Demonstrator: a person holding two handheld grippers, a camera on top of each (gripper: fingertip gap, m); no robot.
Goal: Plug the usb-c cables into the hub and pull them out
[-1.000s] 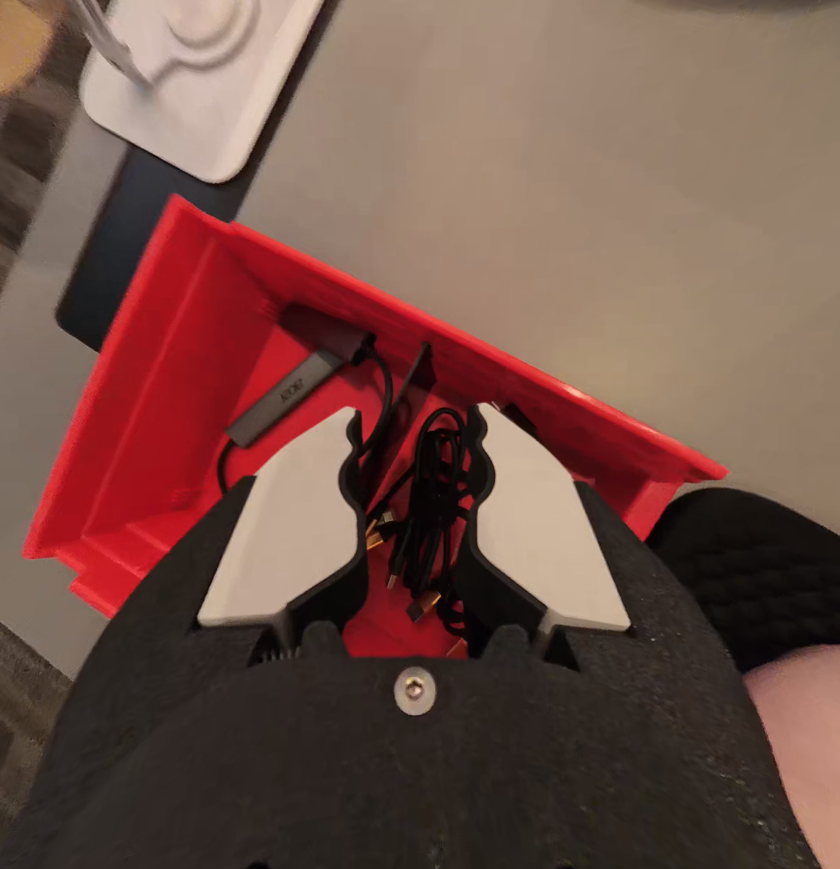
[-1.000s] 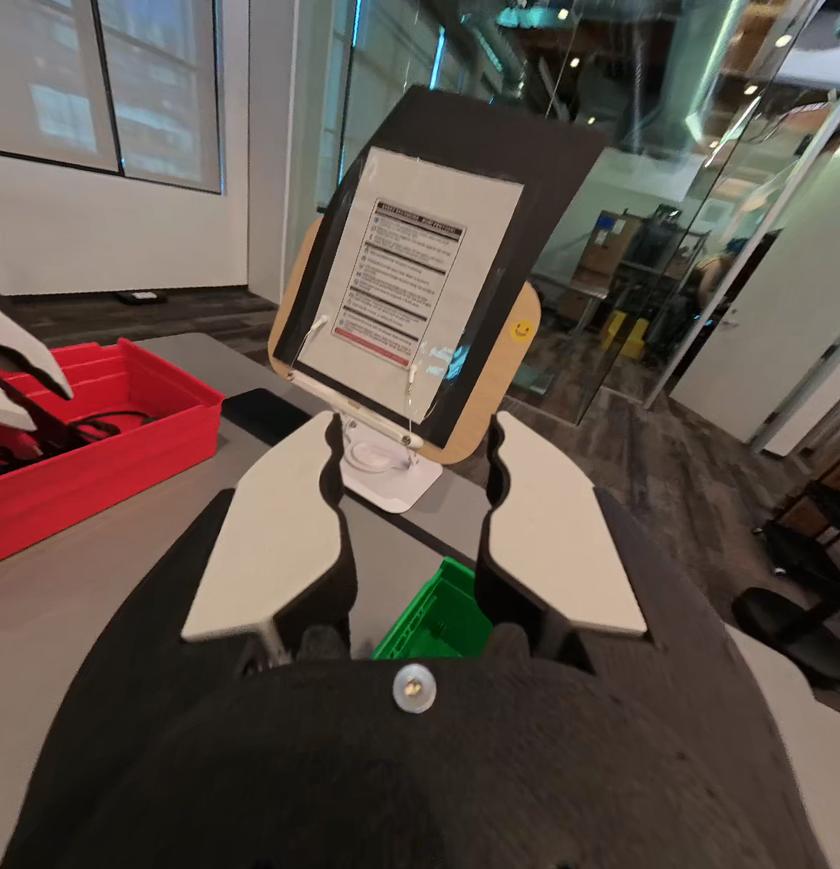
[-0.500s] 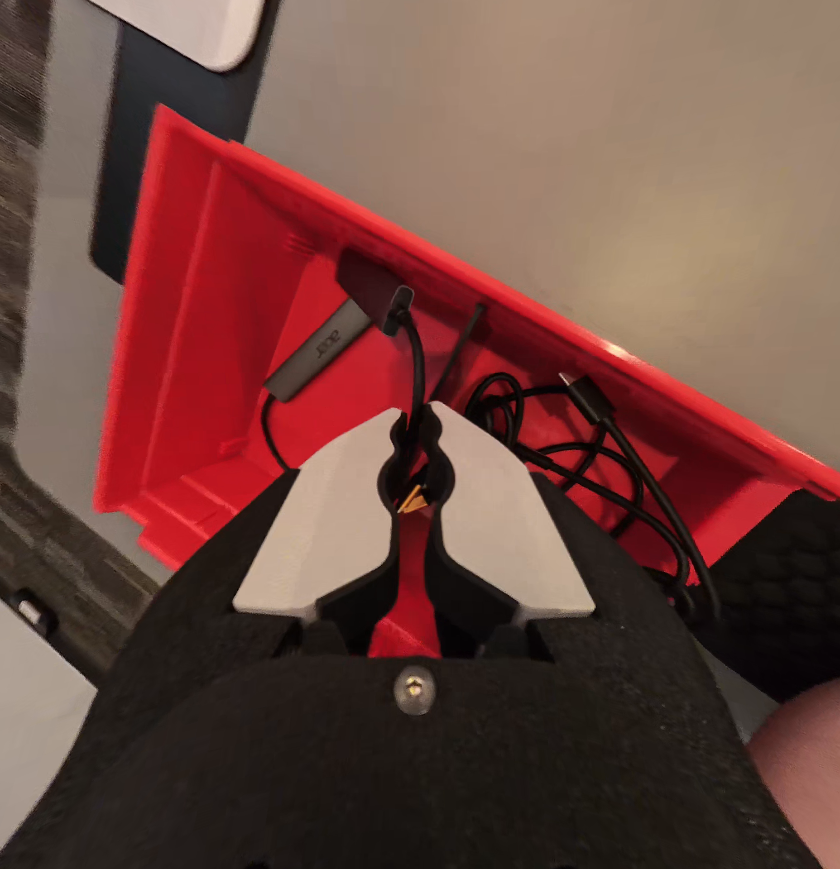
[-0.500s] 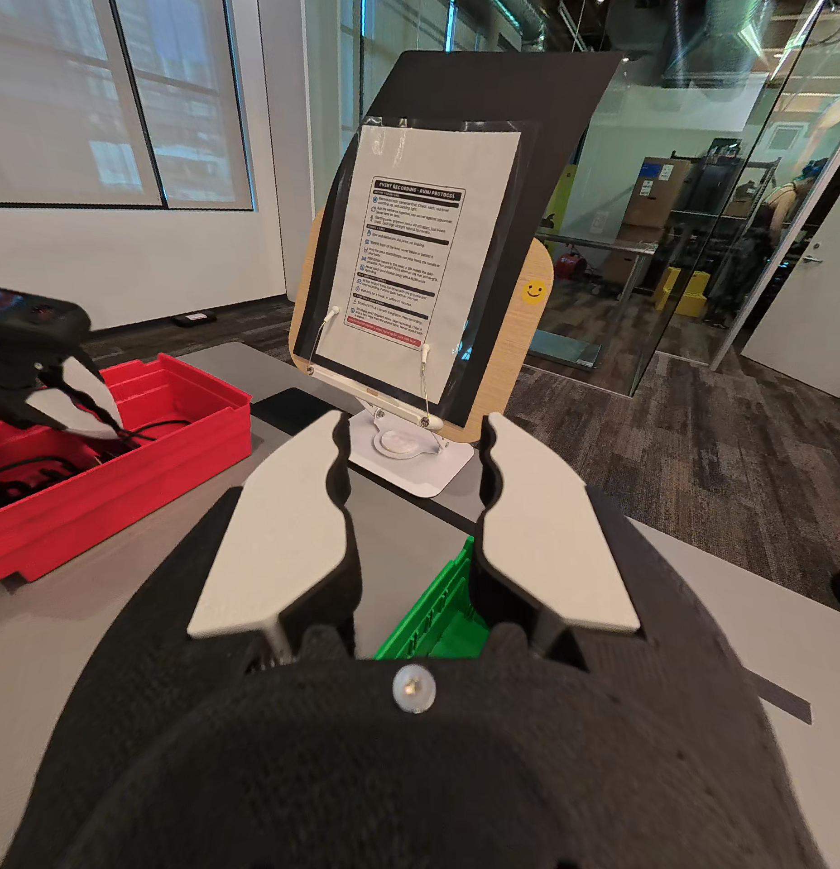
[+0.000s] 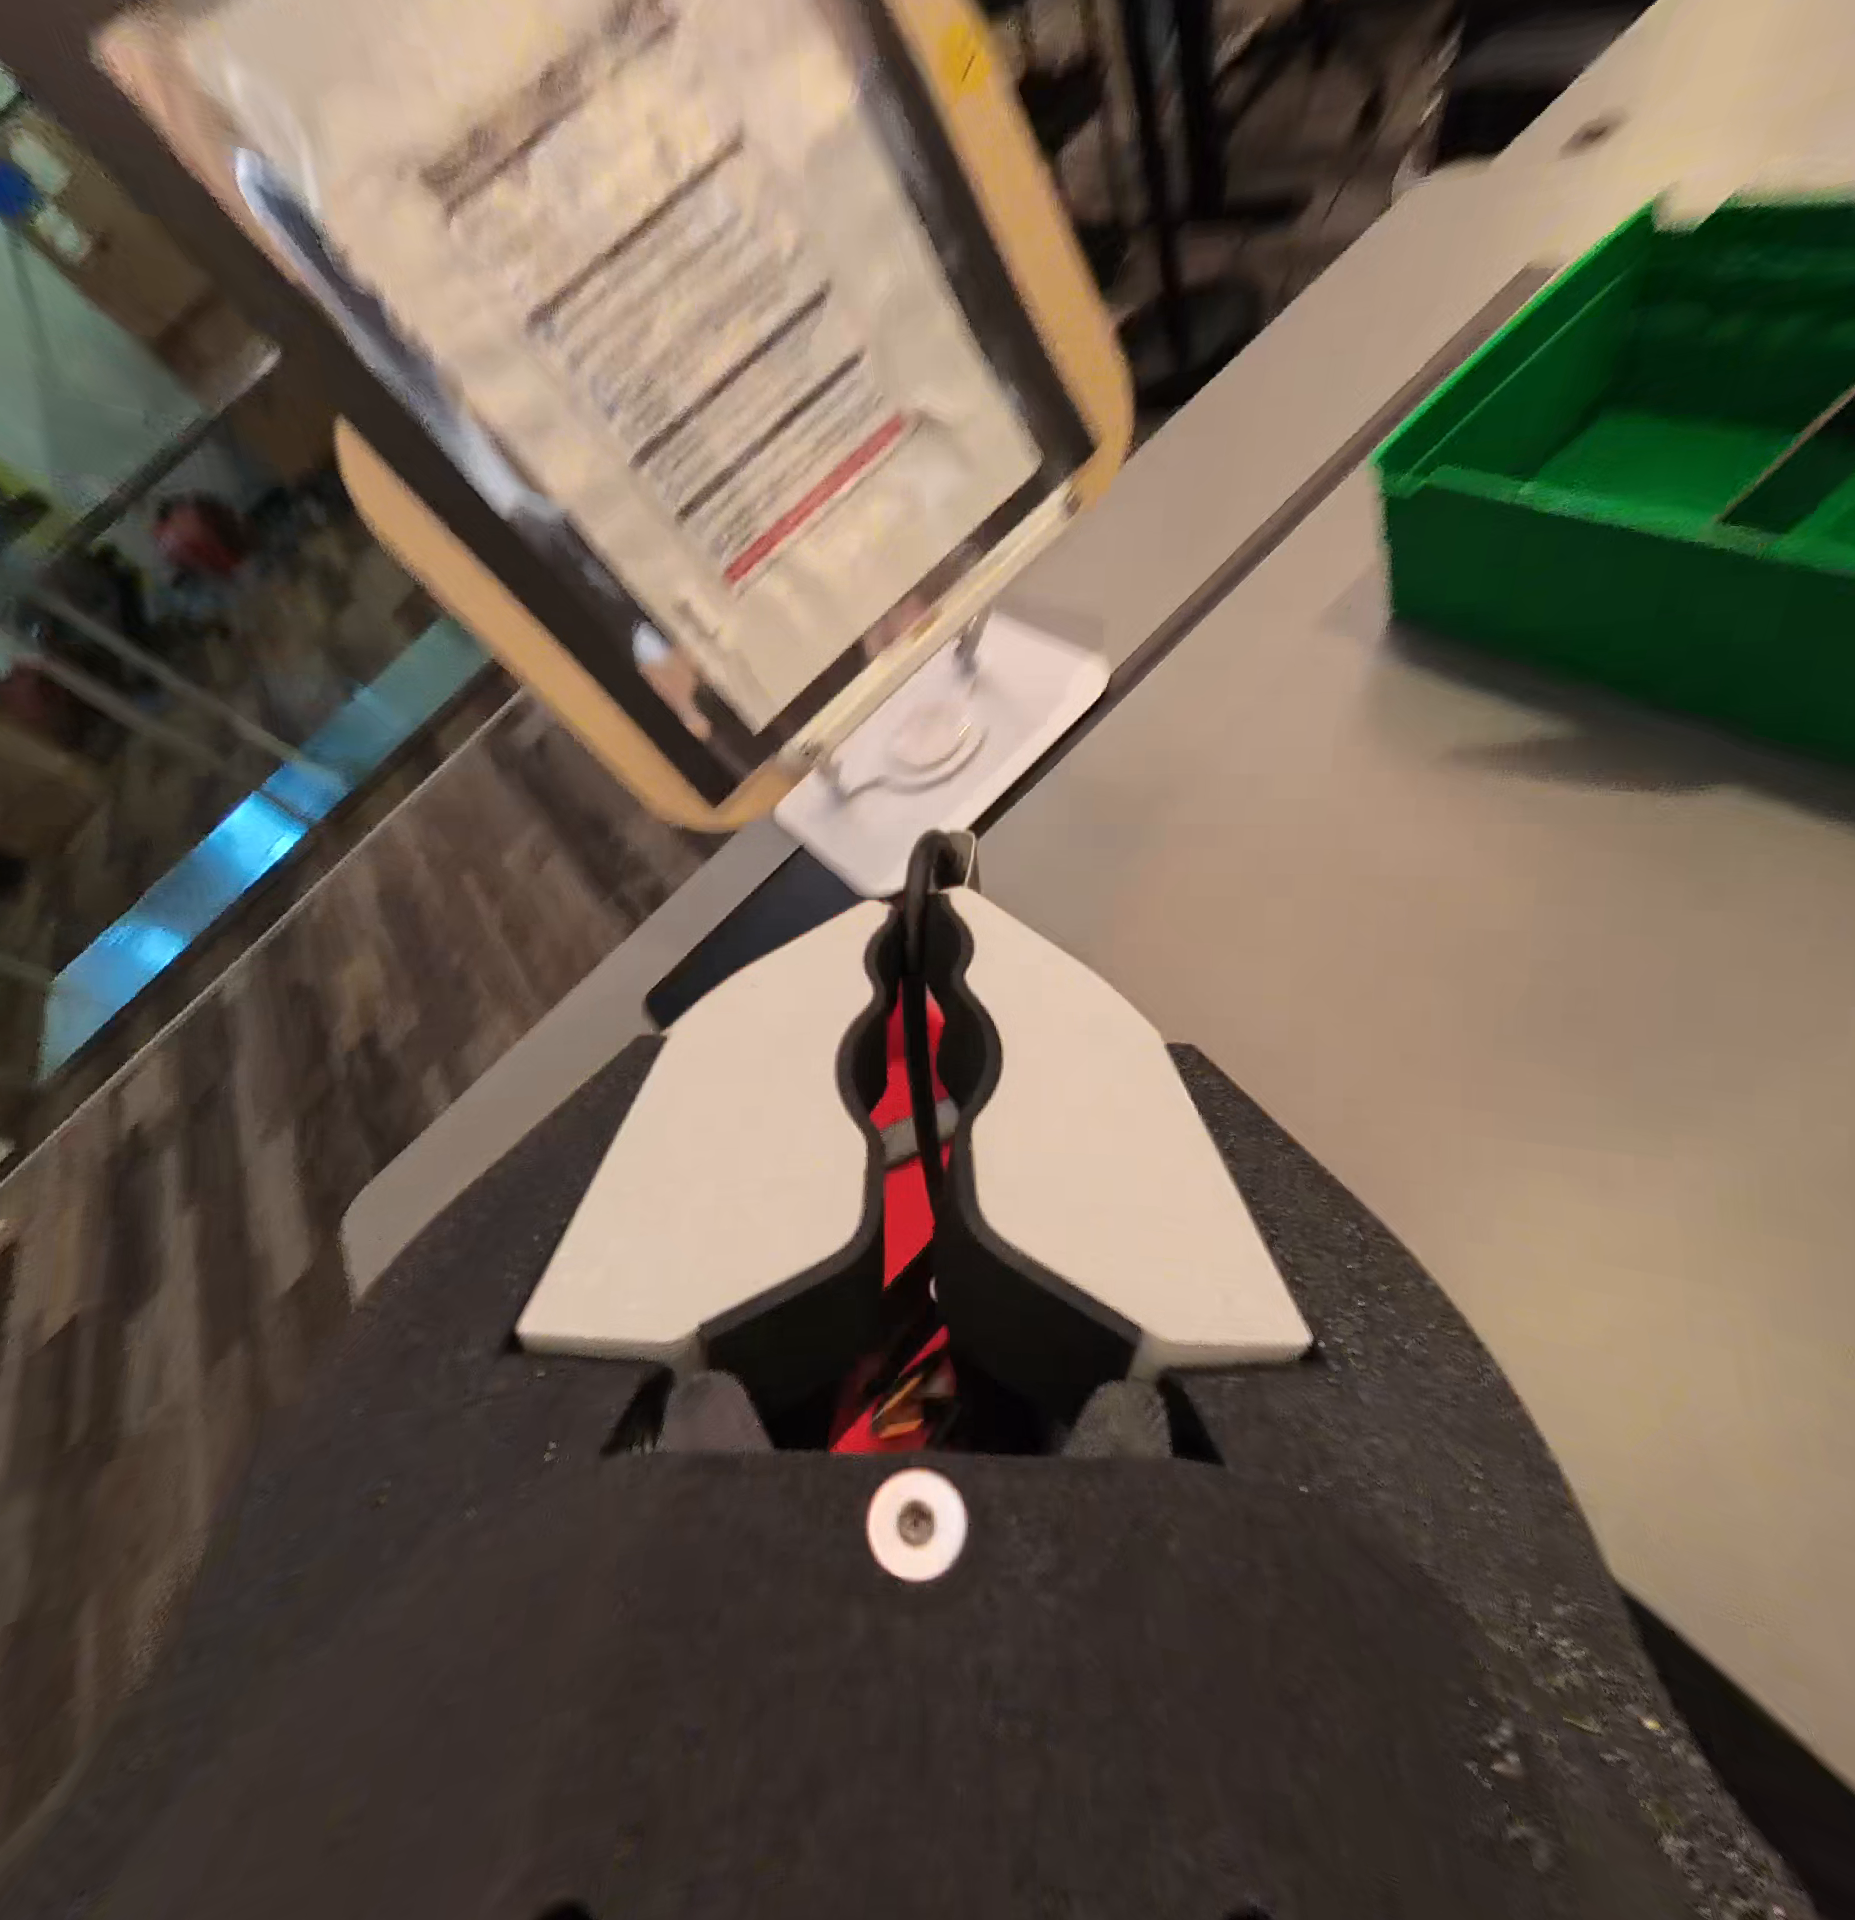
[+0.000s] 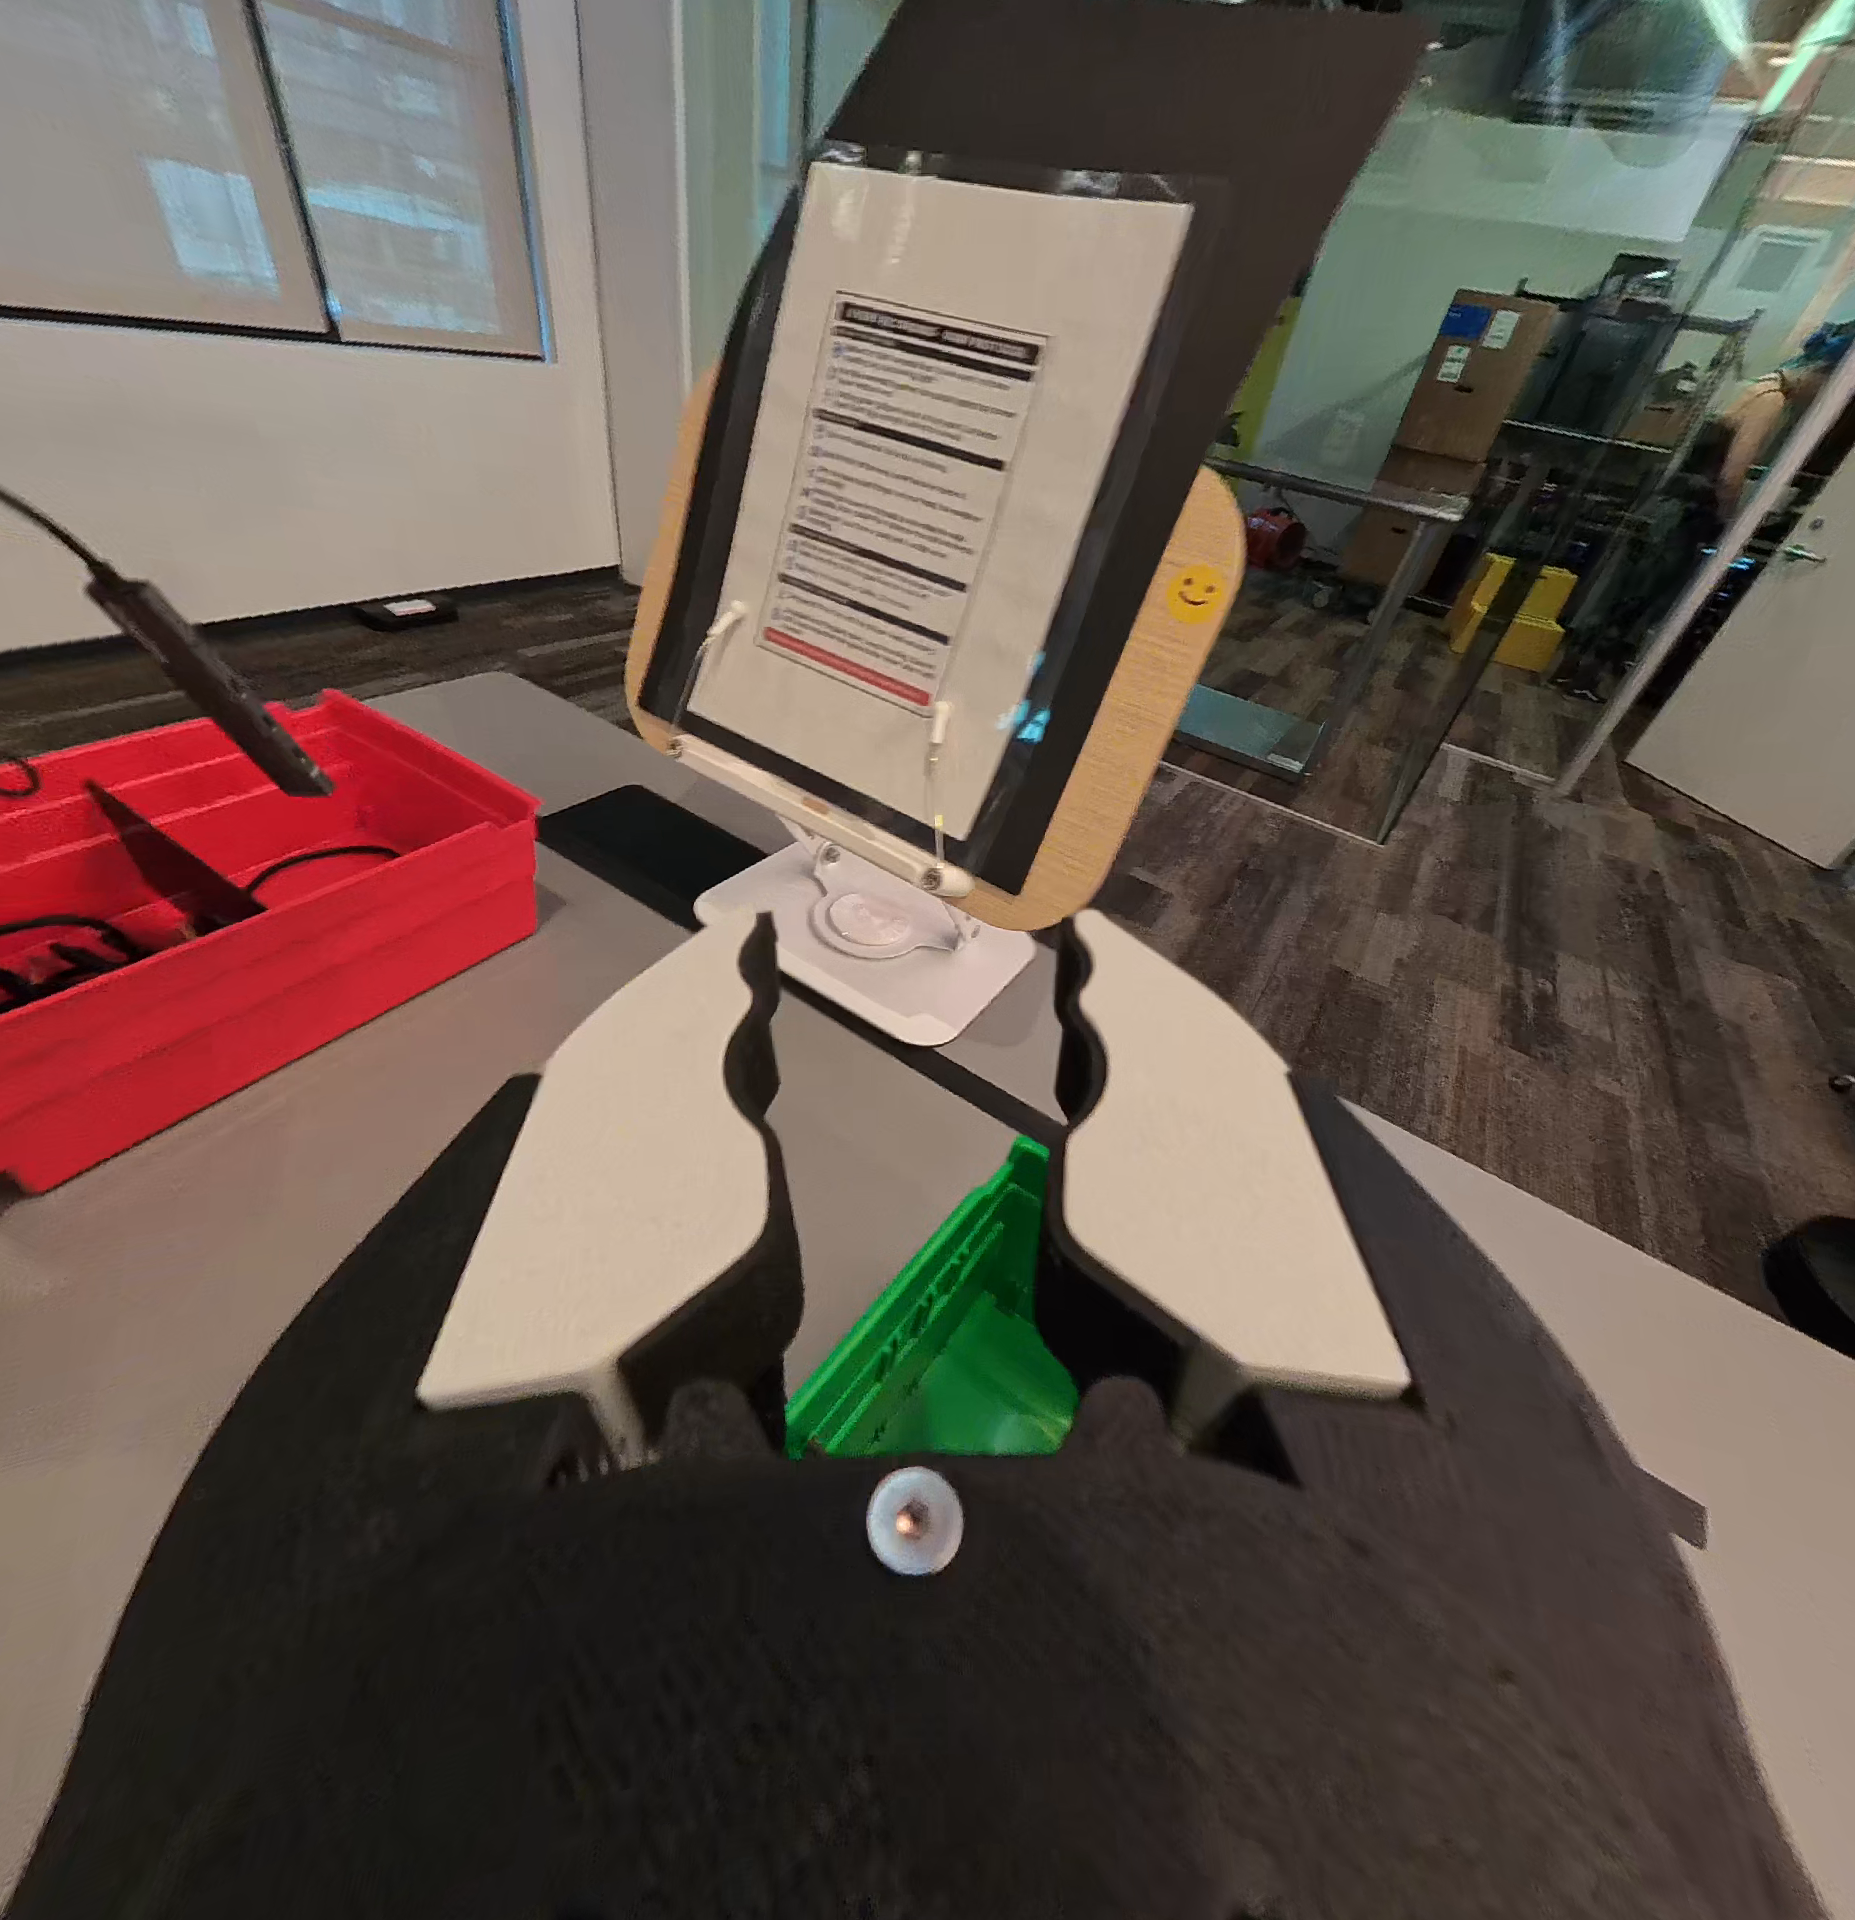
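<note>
My left gripper (image 5: 921, 914) is shut on a thin black cable (image 5: 918, 1049) that loops out just past its tips. In the right wrist view that cable runs up to the left, and the slim dark grey hub (image 6: 206, 691) hangs from it, tilted, above the red bin (image 6: 279, 966). More black cables (image 6: 40, 966) lie coiled in the bin. My right gripper (image 6: 907, 956) is open and empty, held above the near corner of a green bin (image 6: 944, 1340).
A document stand (image 6: 902, 520) on a white base stands at the table's far edge; it also shows, blurred, in the left wrist view (image 5: 694, 364). The green bin (image 5: 1629, 499) is to the right there. A black divider (image 6: 164, 862) leans in the red bin. There is about 35 cm between the tips of the two grippers.
My left gripper closed on the hub's cable in the red bin and lifted it; its view swung up from the bin. The hub now dangles above the bin. The right gripper barely moved.
</note>
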